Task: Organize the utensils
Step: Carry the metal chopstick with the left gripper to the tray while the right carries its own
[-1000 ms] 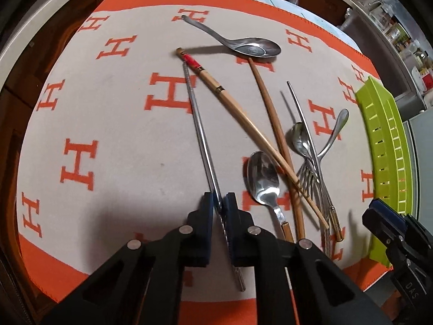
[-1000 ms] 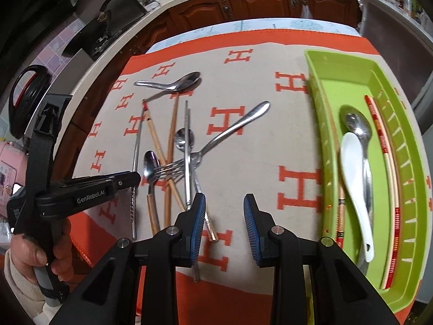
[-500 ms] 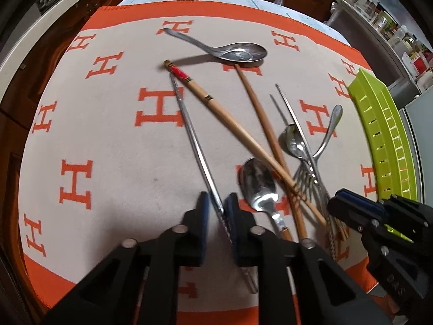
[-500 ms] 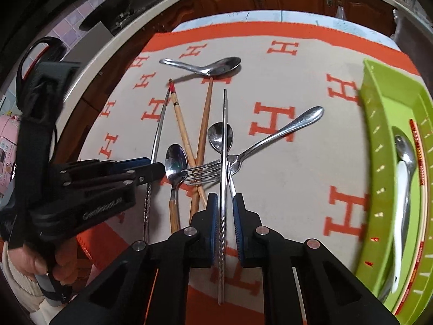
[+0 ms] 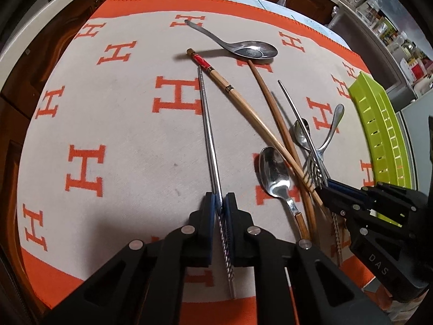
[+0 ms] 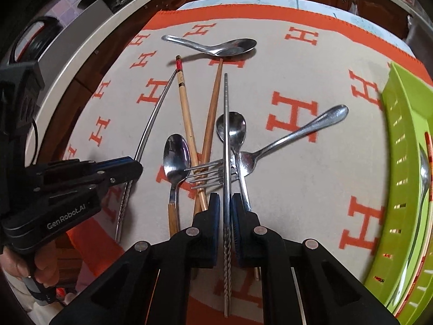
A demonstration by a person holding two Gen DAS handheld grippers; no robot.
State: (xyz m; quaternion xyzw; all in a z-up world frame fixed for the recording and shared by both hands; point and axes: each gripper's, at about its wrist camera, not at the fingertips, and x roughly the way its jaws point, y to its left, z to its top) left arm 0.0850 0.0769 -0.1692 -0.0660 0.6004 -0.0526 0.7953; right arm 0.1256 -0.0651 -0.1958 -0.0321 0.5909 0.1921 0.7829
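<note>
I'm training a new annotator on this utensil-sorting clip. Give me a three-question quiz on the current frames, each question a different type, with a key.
1. True or false: the left gripper has its jaws closed on a metal chopstick.
2. What does the right gripper hold? A) fork B) metal chopstick C) wooden chopstick
3. Fill in: the green tray already holds a ____.

Key: 1 true; 2 B, the second metal chopstick, which crosses the fork; 3 spoon.
</note>
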